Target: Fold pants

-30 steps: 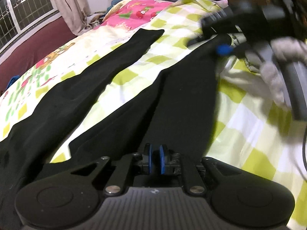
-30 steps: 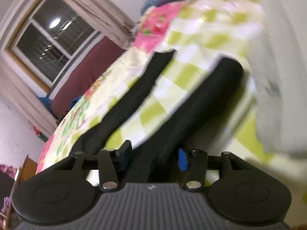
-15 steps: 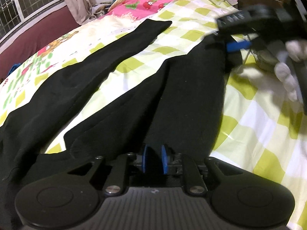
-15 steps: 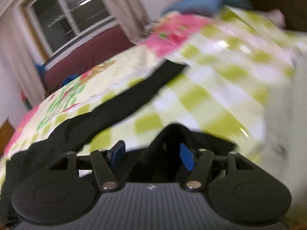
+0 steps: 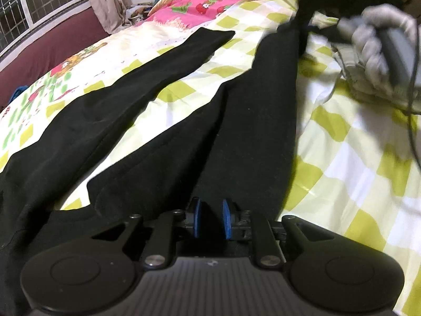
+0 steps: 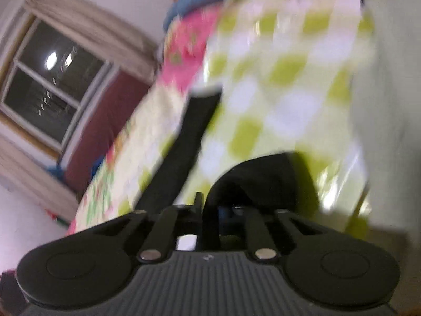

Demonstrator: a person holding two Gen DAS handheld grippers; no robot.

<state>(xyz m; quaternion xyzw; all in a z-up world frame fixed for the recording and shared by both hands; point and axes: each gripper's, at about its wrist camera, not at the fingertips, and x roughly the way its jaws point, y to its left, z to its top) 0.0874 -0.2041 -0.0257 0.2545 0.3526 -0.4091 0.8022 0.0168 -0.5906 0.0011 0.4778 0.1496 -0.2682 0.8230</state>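
1. Left wrist view: my left gripper (image 5: 211, 220) sat low over the near end of the right leg of the black pants (image 5: 252, 121). Its blue pads stood slightly apart and were easing wider. Dark cloth lay between them, but I could not see them pinching it.
2. In the same view, the pants lay spread along the checked bedsheet (image 5: 355, 158), with two legs running away from me. The left leg ended flat on the far sheet. The far cuff of the right leg was lifted by my right gripper (image 5: 306, 8), carried in a gloved hand (image 5: 379, 34) at the far right.
3. Right wrist view: heavily blurred. The right gripper (image 6: 210, 208) was closing, and a hump of black cloth filled its jaws, so I judged it gripped the cuff.
4. Risks: if the left pads keep loosening, the near end could drag when the cuff is pulled over. A shallow bite on the cuff could also slip.
5. Count: one pair of pants, two legs, two grippers, one gloved hand in sight.
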